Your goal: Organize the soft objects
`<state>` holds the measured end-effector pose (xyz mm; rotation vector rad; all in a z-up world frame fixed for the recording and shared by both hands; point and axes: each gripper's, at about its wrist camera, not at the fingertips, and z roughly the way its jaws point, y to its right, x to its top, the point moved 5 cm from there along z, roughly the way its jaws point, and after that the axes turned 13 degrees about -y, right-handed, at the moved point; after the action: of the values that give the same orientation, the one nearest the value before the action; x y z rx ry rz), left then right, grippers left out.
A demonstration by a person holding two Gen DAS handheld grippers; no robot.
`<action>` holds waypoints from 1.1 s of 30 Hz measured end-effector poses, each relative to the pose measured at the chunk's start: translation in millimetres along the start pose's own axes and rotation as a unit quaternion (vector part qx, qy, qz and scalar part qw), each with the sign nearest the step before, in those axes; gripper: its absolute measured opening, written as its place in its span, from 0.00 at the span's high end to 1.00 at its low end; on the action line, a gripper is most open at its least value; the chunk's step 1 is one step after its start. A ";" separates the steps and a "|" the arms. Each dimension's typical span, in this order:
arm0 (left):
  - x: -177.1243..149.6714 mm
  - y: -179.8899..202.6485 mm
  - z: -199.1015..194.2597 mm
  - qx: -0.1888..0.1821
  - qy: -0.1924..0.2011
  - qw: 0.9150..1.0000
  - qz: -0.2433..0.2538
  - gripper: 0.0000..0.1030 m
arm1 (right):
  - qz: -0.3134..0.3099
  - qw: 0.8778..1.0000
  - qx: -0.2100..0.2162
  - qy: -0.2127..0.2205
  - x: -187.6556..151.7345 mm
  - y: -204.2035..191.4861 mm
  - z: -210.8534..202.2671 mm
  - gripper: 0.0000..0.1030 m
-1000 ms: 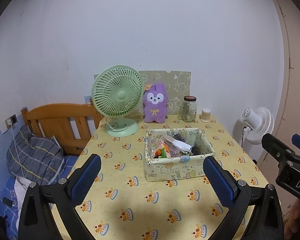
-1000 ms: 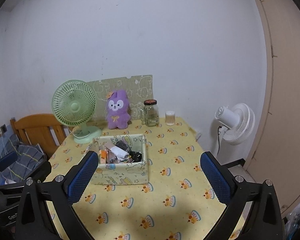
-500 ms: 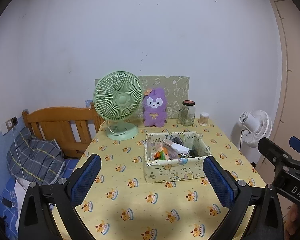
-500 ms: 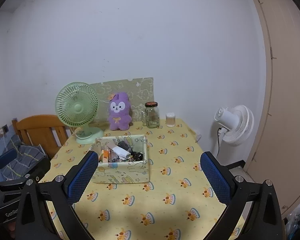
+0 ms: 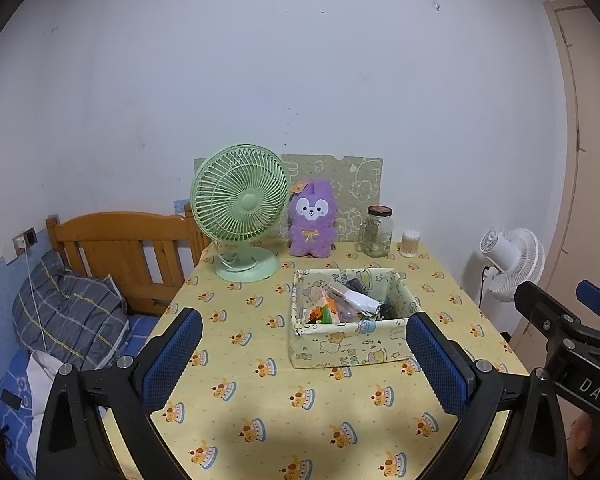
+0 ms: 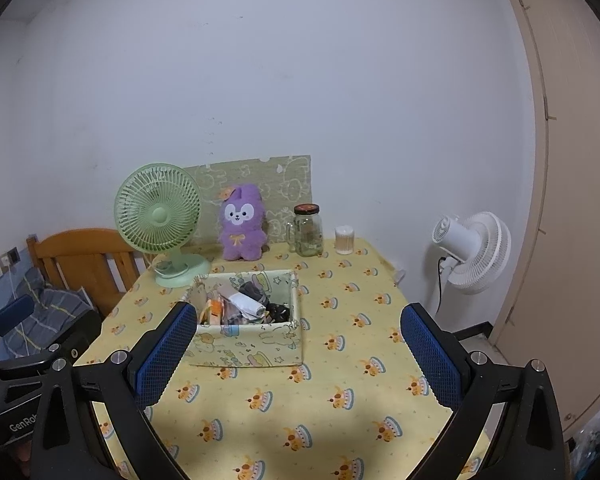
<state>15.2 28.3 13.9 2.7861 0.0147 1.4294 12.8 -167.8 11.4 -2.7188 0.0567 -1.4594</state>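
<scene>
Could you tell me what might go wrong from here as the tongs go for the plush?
The plush stands between the fan and the glass jar, so wide-open tongs could knock either over. The box sits in the reach path and may get shoved.

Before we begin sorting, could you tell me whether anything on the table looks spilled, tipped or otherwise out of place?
Nothing stands out. The green fan, plush and jar stand upright along the wall, and the box sits square, its contents jumbled but inside.
</scene>
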 end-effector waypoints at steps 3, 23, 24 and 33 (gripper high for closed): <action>1.0 0.3 0.1 0.003 0.001 1.000 0.002 0.00 | 0.002 1.000 0.001 -0.001 0.2 0.1 1.2 0.00; 0.4 -3.8 6.8 0.006 -0.003 1.000 -0.004 0.00 | 0.002 1.000 0.002 -0.009 -0.3 -1.1 9.3 0.00; 0.4 -3.8 7.3 0.006 -0.004 1.000 -0.003 0.00 | 0.002 1.000 0.001 -0.009 -0.5 -1.4 9.7 0.00; 1.8 -4.1 7.1 0.008 -0.001 1.000 -0.004 0.00 | -0.001 1.000 0.004 -0.009 0.9 -1.2 9.6 0.00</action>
<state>21.9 32.4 11.2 2.7973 0.0362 1.4299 21.4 -166.4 7.0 -2.7259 0.0480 -1.4311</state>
